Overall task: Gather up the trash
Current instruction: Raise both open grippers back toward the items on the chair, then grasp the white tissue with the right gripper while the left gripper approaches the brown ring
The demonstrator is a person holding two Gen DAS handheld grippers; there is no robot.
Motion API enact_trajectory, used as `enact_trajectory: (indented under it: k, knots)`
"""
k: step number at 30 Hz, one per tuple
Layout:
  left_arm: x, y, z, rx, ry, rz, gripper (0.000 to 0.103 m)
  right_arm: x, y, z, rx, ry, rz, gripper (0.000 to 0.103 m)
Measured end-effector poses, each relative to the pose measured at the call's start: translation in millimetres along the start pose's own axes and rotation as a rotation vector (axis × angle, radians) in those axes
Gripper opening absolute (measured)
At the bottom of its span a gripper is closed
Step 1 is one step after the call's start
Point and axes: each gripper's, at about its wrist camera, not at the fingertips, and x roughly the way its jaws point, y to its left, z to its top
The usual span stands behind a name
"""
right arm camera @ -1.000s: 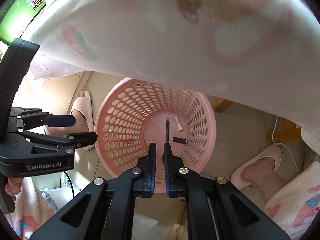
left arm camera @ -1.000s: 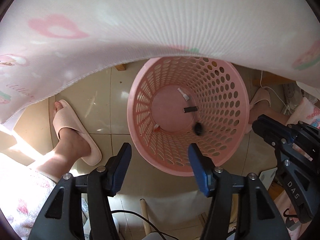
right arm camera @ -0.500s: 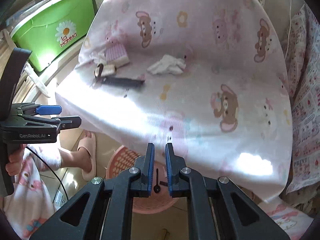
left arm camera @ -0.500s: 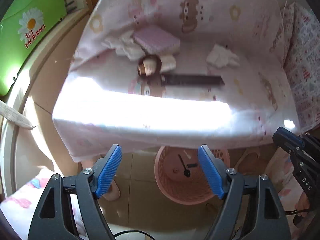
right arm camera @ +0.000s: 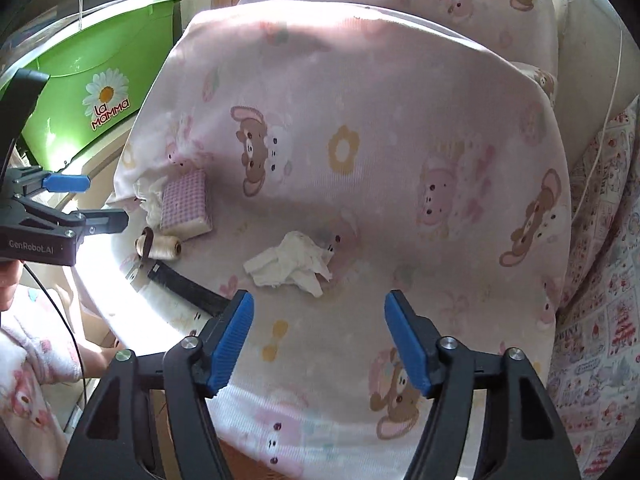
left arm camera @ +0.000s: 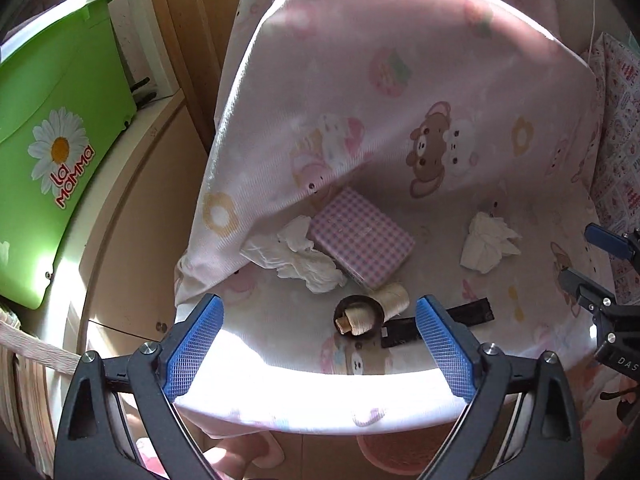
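Note:
On the pink bear-print cloth lie two crumpled white tissues: one (left arm camera: 296, 258) beside a checked pink pad (left arm camera: 362, 242), the other (left arm camera: 486, 248) to the right, seen again as the tissue (right arm camera: 292, 266) just ahead of my right gripper. My left gripper (left arm camera: 318, 346) hovers above the table's near edge, its jaws opening with nothing between them. My right gripper (right arm camera: 320, 342) is also above the cloth, jaws opening and empty. A thread spool inside a dark ring (left arm camera: 358, 316) and a black strip (left arm camera: 436, 322) lie near the edge. The pink basket (left arm camera: 386, 454) peeks out below the table.
A green tub (left arm camera: 52, 140) with a daisy logo stands at the left on a cream cabinet. A patterned cushion (right arm camera: 600, 280) lies along the right side. A person's pink-sleeved arm (right arm camera: 36, 364) holds the left gripper (right arm camera: 60, 216).
Both grippers rose from over the pink basket to above the tabletop. The right gripper let go of a thin dark piece, which fell into the basket, and its jaws spread. The left jaws widened.

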Motion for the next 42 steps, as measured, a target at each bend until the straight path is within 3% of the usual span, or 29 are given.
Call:
enact_trajectory:
  k: [4,12,16,20,25,30,42]
  knots:
    - [11.4,5.9,-1.5,-0.025,0.027,-0.068,0.095,23.9,-4.3,2.0,0.043,0.029,0.024,0.072]
    - [16.0,14.8,-0.7,-0.07,0.034,-0.069,0.095,46.5,-5.9,1.4,0.066,0.064,0.043,0.072]
    - [15.8,11.2,-4.4,-0.04,0.02,-0.029,0.095,47.4,-2.5,5.0,0.055,0.056,0.052,0.072]
    - [13.8,10.1,-6.4,-0.072,0.052,-0.148,0.096,52.3,4.0,11.5,0.039,0.061,0.079,0.072]
    - [18.6,4.6,-2.0,-0.056,0.042,-0.095,0.095,69.0,16.1,15.7,0.016,0.099,0.069,0.073]
    - [32.0,1.4,0.3,-0.072,0.096,-0.139,0.095,75.9,28.8,19.6,-0.003,0.107,0.07,0.073]
    - [51.0,-12.7,-0.8,-0.062,0.144,-0.137,0.095,84.6,46.8,21.2,-0.039,0.109,0.071,0.073]
